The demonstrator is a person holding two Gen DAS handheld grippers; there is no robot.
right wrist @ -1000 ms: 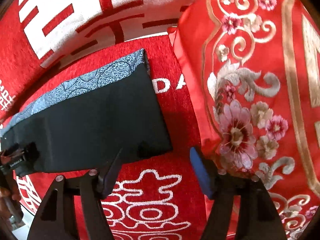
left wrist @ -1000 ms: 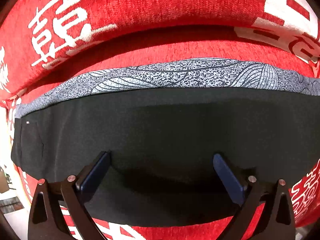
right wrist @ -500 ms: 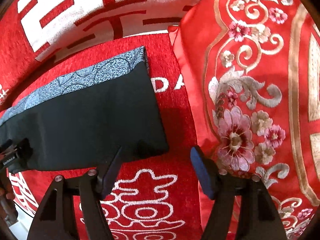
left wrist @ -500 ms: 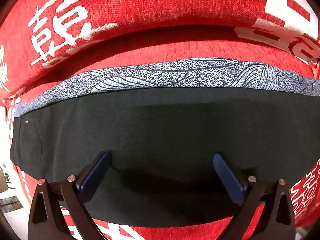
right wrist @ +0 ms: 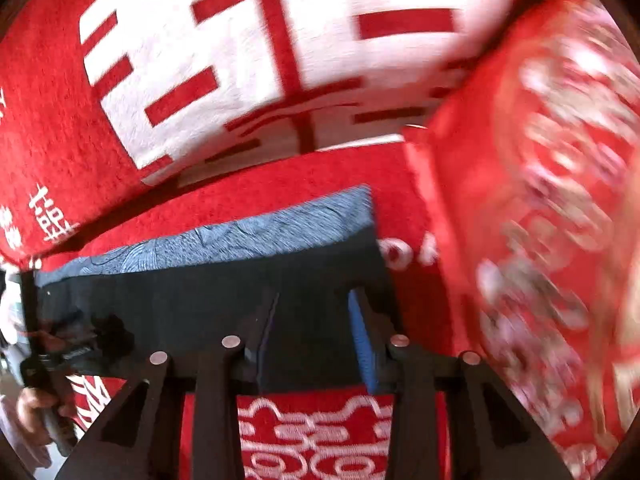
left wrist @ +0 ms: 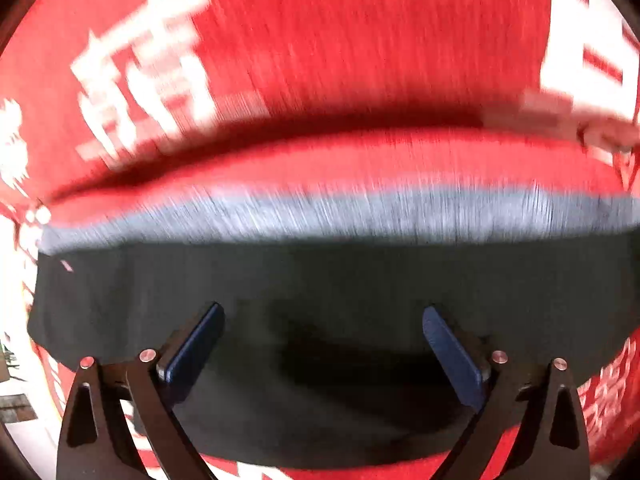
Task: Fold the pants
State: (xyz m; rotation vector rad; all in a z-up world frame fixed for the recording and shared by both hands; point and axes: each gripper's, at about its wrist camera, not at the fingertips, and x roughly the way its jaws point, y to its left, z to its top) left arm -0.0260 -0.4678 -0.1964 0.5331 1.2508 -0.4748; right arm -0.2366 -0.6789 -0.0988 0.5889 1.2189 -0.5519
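Note:
The black pants [left wrist: 320,300] lie folded lengthwise on a red sofa seat, with a grey patterned strip [left wrist: 340,212] along their far edge. My left gripper [left wrist: 322,344] is open, its blue-padded fingers spread over the near part of the pants. In the right wrist view the pants [right wrist: 180,304] end at the right, beside a red cushion. My right gripper [right wrist: 314,332] is over that right end with its fingers partly closed, a gap still between the pads. Both views are motion-blurred.
A red sofa cover [left wrist: 360,160] with white characters lies under the pants, and the backrest [right wrist: 240,60] rises behind. A red embroidered cushion [right wrist: 540,200] stands close to the right of the pants' end. The left gripper and the hand holding it [right wrist: 40,400] show at the far left.
My right gripper has moved left over the right end of the pants and its fingers have narrowed. The left gripper has shifted a little, blurring its view; it stays open.

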